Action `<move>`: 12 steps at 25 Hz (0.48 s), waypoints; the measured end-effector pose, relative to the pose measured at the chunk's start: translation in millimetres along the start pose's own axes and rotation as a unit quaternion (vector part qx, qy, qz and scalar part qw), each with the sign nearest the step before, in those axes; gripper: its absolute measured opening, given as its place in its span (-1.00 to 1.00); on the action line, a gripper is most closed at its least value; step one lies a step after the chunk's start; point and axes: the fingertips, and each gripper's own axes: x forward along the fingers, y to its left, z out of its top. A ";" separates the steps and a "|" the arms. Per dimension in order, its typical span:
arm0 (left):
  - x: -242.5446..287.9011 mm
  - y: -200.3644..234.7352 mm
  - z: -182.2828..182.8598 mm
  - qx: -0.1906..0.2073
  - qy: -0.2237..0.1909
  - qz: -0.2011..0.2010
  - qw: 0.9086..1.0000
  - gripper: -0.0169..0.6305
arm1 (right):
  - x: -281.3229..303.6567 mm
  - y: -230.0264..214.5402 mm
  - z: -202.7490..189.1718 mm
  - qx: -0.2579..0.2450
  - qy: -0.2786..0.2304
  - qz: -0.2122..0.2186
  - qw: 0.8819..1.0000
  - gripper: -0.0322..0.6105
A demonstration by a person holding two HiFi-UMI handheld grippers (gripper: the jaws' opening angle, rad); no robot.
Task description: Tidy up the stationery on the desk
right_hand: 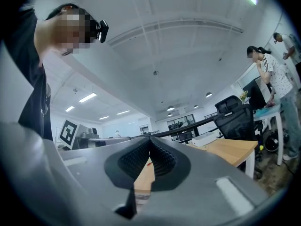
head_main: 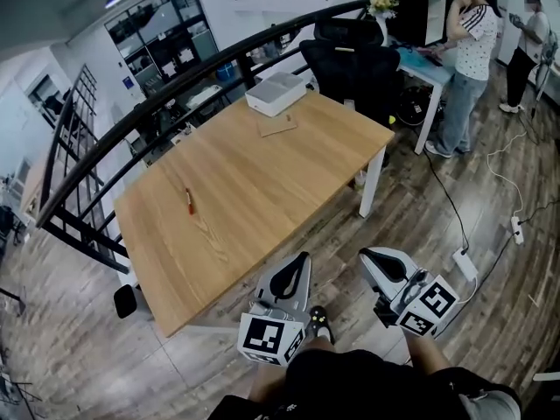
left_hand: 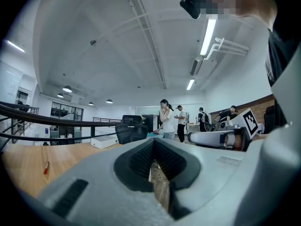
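Left gripper point(head_main: 300, 262) and right gripper point(head_main: 372, 259) are both closed tight on nothing, just short of the desk point(head_main: 262, 191); the pen point(head_main: 188, 200) lies ahead, left of both; a box point(head_main: 278, 92) sits farther off.

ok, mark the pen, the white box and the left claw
pen point(head_main: 188, 200), head view, middle of barrel.
white box point(head_main: 277, 92), head view, top face.
left claw point(head_main: 303, 259), head view, where its shut tips meet.
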 end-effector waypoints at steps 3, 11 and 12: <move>17.6 12.0 3.0 -0.002 0.001 -0.012 1.000 -0.95 | 14.4 -11.5 3.2 -0.005 0.006 -0.006 1.000 -0.87; 60.8 36.4 10.8 -0.013 -0.007 -0.056 0.998 -0.95 | 41.5 -39.5 13.1 -0.017 0.011 -0.039 0.999 -0.87; 65.5 39.3 11.4 -0.014 -0.008 -0.061 0.998 -0.95 | 44.4 -42.9 14.3 -0.019 0.011 -0.044 0.999 -0.87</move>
